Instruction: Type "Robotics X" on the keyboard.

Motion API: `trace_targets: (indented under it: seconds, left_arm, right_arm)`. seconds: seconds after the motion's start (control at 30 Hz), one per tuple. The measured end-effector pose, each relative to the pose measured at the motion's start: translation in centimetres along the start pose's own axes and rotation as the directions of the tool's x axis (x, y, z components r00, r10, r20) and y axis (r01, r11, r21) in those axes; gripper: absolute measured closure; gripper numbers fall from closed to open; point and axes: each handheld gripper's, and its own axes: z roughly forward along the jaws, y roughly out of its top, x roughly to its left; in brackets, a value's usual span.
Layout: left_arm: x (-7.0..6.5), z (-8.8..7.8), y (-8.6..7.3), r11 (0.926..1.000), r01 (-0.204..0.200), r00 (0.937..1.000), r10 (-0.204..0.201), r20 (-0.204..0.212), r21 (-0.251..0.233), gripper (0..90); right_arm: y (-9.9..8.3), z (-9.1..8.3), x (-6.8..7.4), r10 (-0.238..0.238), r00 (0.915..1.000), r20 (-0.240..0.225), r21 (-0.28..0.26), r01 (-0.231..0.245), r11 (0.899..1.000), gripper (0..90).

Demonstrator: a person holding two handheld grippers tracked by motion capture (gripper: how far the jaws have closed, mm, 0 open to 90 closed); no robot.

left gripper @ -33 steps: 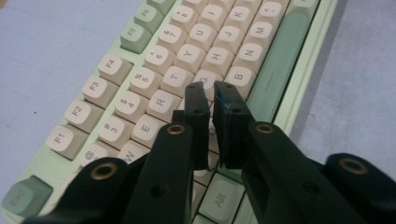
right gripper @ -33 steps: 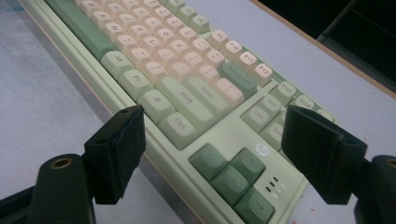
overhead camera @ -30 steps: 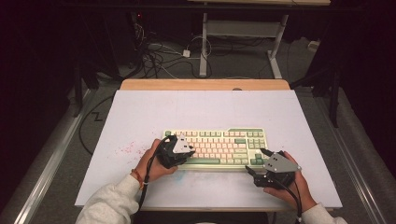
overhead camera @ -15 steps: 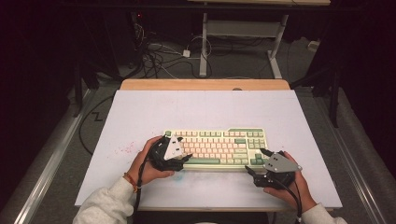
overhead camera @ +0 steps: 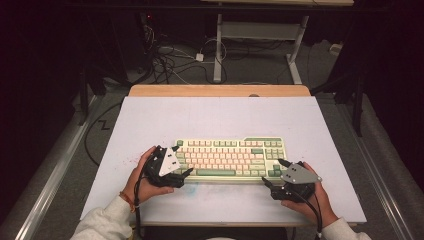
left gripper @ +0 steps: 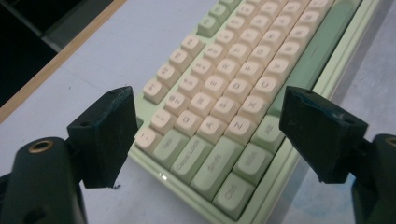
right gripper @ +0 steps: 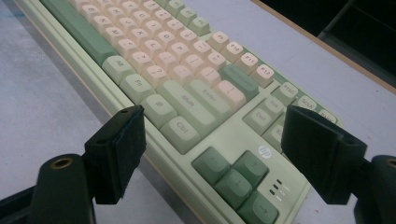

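With both tools brought in at opposite ends, looks like a two-sided hold being set up on the pale green plastic keyboard with cream and green keycaps [overhead camera: 230, 158], lying flat on the white table mat [overhead camera: 215, 117] — presumably to lift or shift it evenly rather than drag it by one corner. At the near left corner, left gripper [overhead camera: 181, 160] spread wide, having just been opening, with the Ctrl, Shift and Caps Lock keys between and just beyond its black fingers [left gripper: 106, 135]; nothing pinched, pads clear of the case on both sides. At the near right corner, right gripper [overhead camera: 272, 172] likewise released, the arrow-key cluster and the small logo sitting between its black fingers [right gripper: 122, 149], one finger hanging off the front edge over the mat, the other above the far side of the case — apart from it, as far as can be told. Probably angled low and inward so each pair can close across a corner of the case. No containers on the mat — no tray, box or bin, so nothing held inside anything.
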Motion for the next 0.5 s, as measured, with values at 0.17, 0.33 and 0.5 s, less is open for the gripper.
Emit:
trace_targets:
  seconds: [0.17,0.33,0.5]
  left_arm:
    - [-0.1,-0.5,-1.3,0.9997,0.017,0.9998,-0.017,-0.014,0.017,19.1]
    - [-0.3,-0.8,-2.5,0.9986,0.025,0.9995,-0.025,-0.017,0.047,19.5]
    - [-0.2,-1.5,-3.1,0.9983,0.043,0.999,-0.042,-0.014,0.04,21.4]
  right_arm:
    - [0.2,0.0,0.1,0.002,1.0,-0.006,-0.006,-0.002,1.0,22.7]
    - [0.2,0.1,0.2,-0.002,0.9999,-0.011,-0.002,0.002,1.0,22.6]
    - [0.2,0.2,0.3,-0.004,0.9999,-0.011,0.0,0.004,1.0,22.6]
